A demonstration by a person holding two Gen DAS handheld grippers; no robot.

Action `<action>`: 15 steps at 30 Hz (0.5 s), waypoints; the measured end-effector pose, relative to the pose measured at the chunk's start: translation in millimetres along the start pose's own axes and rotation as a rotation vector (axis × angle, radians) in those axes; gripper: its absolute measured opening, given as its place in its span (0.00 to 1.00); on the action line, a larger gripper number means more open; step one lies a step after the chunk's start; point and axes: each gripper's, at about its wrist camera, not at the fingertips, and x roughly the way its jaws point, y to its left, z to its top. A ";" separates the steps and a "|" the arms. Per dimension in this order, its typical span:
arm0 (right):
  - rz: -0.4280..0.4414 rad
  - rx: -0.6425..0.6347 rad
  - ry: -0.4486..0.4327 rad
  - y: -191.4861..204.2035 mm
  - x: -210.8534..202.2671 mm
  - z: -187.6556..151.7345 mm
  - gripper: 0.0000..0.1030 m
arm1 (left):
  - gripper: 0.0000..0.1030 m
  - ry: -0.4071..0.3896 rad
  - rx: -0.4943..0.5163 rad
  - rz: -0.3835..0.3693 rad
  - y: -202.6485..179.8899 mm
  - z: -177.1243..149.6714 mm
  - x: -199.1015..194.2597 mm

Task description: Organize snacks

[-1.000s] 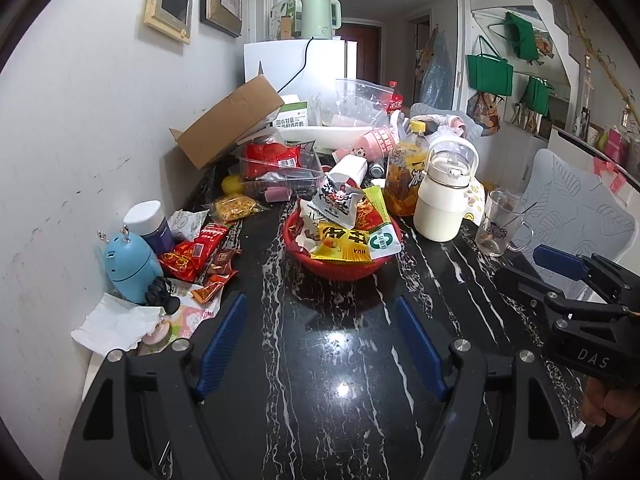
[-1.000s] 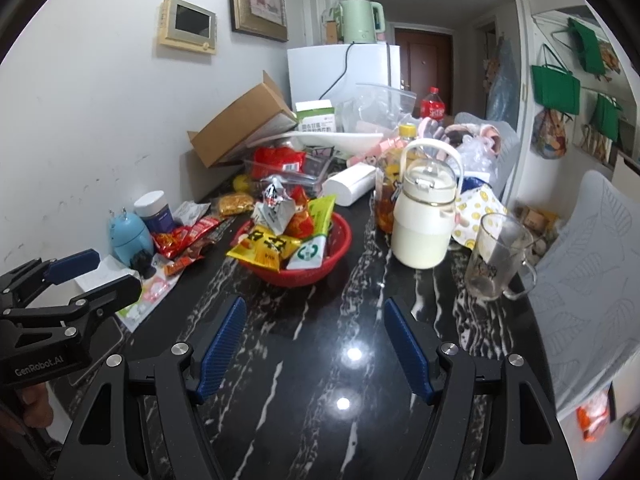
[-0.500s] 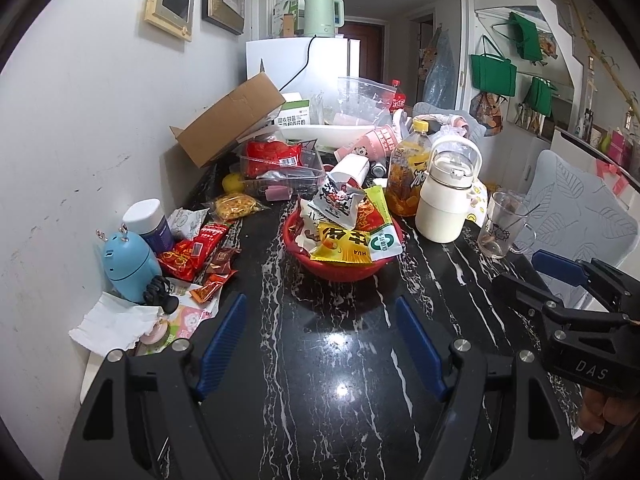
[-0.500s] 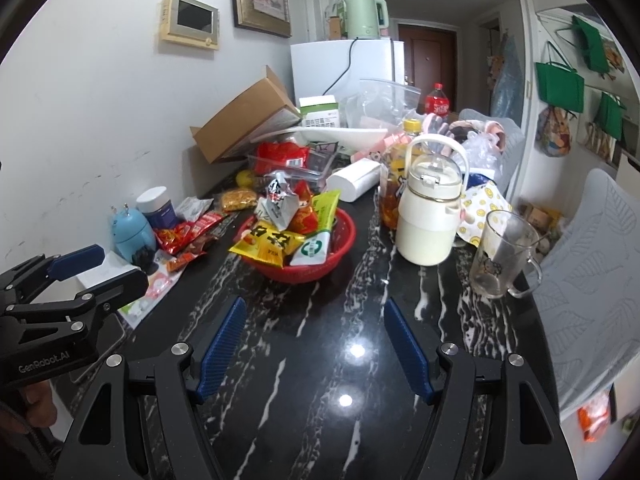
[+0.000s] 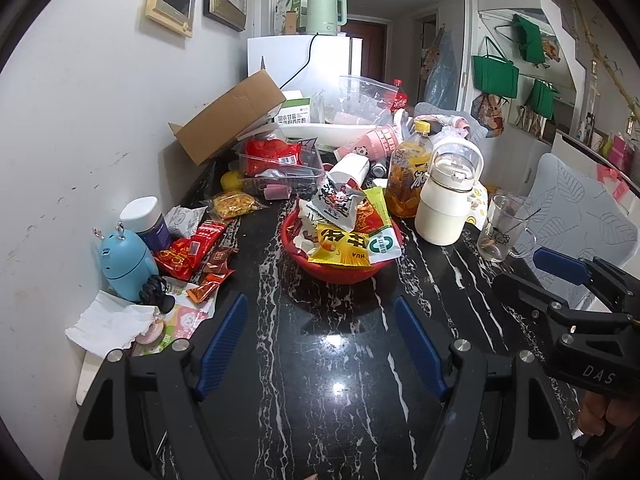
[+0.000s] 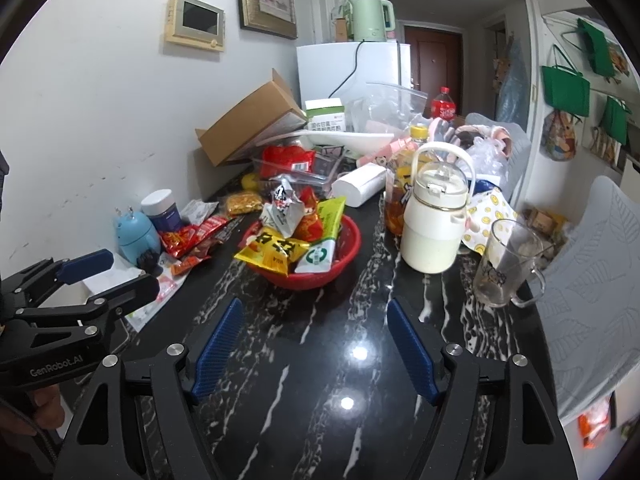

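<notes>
On the black marble table [image 5: 320, 360], my left gripper [image 5: 320, 320] and right gripper [image 6: 314, 320] spread, empty, right one just widened, red basket [image 5: 340, 274] half hidden under snack packets [image 5: 340, 246].

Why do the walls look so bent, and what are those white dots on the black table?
Left wrist view: a fisheye lens bows the wall and doorway and leaves dark corners; the white spots on the black marble table are glare from lights. Right wrist view: same bending, glare spots again, and the red basket of snacks stays sharp.
</notes>
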 end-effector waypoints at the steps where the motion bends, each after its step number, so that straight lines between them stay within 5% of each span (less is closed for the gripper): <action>1: -0.001 0.000 0.001 0.3 0.2 0.0 0.73 | 0.73 -0.001 0.001 -0.001 -0.6 0.2 0.0; 15: -0.022 0.024 0.007 -8.8 -2.3 -1.5 0.74 | 0.73 0.002 0.013 -0.014 -5.3 5.1 -4.0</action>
